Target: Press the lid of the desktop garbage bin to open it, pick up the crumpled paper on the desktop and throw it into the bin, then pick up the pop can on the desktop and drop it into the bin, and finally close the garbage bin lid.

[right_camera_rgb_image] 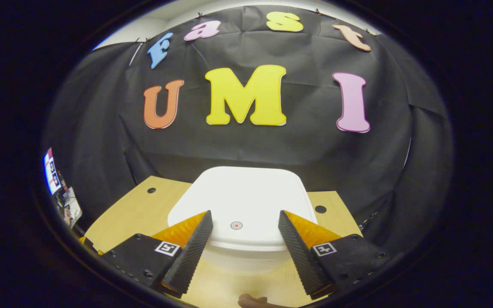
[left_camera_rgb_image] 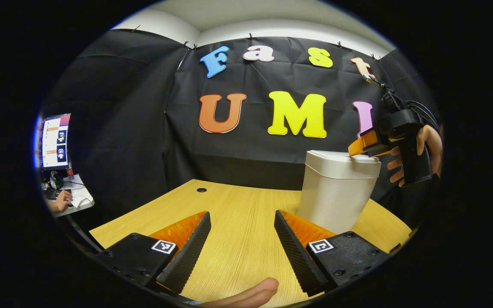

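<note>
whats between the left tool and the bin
Only bare wooden desk lies between the left tool and the white bin, as the left gripper view shows.

The left gripper view looked low across the table [left_camera_rgb_image: 238, 205] toward the bin [left_camera_rgb_image: 336, 192], standing off to its left; the right gripper view looked down over the bin's lid [right_camera_rgb_image: 242, 196] from close above; both shared the bin
</note>
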Tool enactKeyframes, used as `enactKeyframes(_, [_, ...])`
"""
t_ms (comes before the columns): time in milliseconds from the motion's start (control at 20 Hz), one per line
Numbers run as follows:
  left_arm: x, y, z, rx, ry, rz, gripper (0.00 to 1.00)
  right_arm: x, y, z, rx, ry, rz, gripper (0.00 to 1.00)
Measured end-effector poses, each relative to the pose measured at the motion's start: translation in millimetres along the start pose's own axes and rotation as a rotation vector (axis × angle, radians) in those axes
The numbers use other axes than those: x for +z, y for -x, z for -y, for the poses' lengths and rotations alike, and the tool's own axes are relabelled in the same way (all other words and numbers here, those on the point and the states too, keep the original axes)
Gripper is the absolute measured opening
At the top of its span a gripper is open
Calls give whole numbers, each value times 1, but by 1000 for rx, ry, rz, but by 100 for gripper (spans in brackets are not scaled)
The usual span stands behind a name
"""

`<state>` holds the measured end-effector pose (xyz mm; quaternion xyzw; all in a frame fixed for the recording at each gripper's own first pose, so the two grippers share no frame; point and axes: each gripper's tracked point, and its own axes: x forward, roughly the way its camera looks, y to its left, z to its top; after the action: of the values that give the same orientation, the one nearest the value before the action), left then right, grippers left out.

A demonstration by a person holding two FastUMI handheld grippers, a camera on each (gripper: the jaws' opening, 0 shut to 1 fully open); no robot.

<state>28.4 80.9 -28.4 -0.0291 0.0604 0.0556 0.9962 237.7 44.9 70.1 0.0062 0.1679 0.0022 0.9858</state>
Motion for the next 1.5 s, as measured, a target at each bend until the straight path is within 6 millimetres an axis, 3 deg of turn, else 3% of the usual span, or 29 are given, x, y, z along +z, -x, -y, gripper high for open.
enactKeyframes(550, [-2, -1, 2, -7, -6, -7, 96, -14, -2, 0, -5, -52, 84, 98])
enactKeyframes(650, [-2, -1, 3, -9, -7, -7, 96, -8, -2, -1, -1, -54, 118, 99])
enactKeyframes(1100, [1, 0, 14, -18, -45, 30, 96, -8, 4, 1, 8, -30, 397, 96])
enactKeyframes(1350, [5, 2, 25, -32, -71, 58, 96, -27, 30, 11, -34, 44, 419, 95])
enactKeyframes(1500, [7, 4, 31, -38, -78, 69, 96, -42, 64, 17, -67, 115, 449, 94])
